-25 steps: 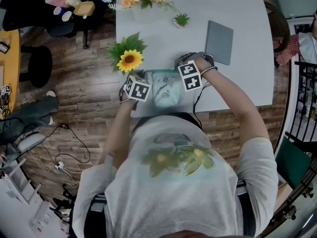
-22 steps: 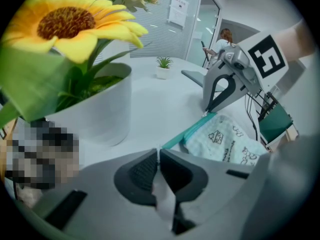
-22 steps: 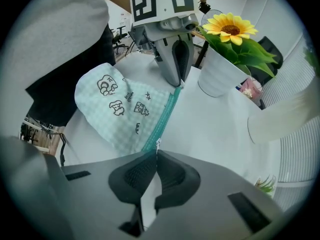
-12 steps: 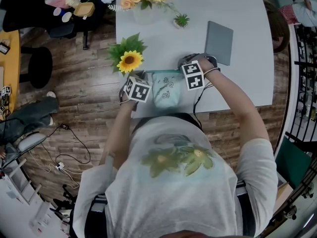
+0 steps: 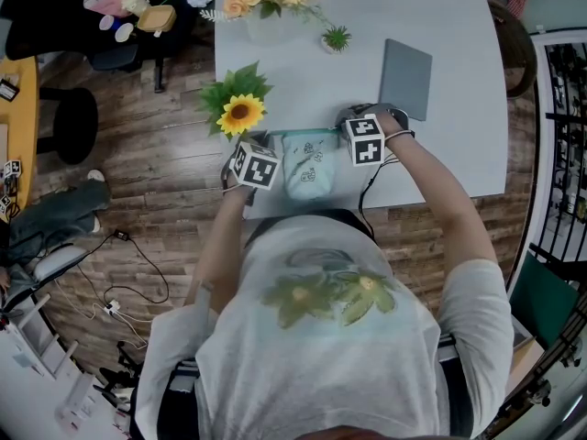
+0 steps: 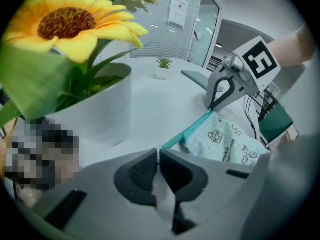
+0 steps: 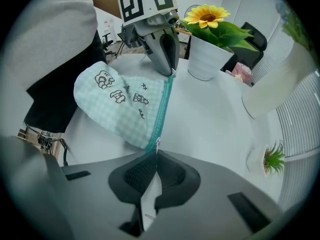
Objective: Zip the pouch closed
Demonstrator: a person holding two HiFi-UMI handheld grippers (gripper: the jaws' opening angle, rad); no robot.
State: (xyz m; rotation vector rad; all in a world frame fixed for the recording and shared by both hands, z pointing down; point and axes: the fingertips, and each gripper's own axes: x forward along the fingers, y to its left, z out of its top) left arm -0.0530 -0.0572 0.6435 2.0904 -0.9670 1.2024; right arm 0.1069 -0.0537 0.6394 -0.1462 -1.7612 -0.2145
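Observation:
A pale green checked pouch (image 5: 307, 165) printed with cartoons lies on the white table (image 5: 459, 145) near its front edge. Its teal zipper (image 7: 163, 106) runs along the far edge. My left gripper (image 5: 269, 143) is shut on the pouch's left end, a corner of fabric pinched between its pads (image 6: 145, 171). My right gripper (image 5: 342, 129) is shut on the zipper pull (image 7: 156, 143) at the pouch's right end. From the left gripper view I see the pouch (image 6: 225, 139) and the right gripper (image 6: 223, 90). The right gripper view shows the left gripper (image 7: 161, 51) at the zipper's far end.
A white pot with a sunflower (image 5: 240, 110) stands just left of the pouch, close to my left gripper. A grey flat pad (image 5: 406, 78) lies behind the right gripper. A flower vase (image 5: 266, 12) and a small succulent (image 5: 337, 38) stand further back.
My right gripper has shifted a little to the right along the zipper and rolled slightly. The left gripper and the pouch have stayed put.

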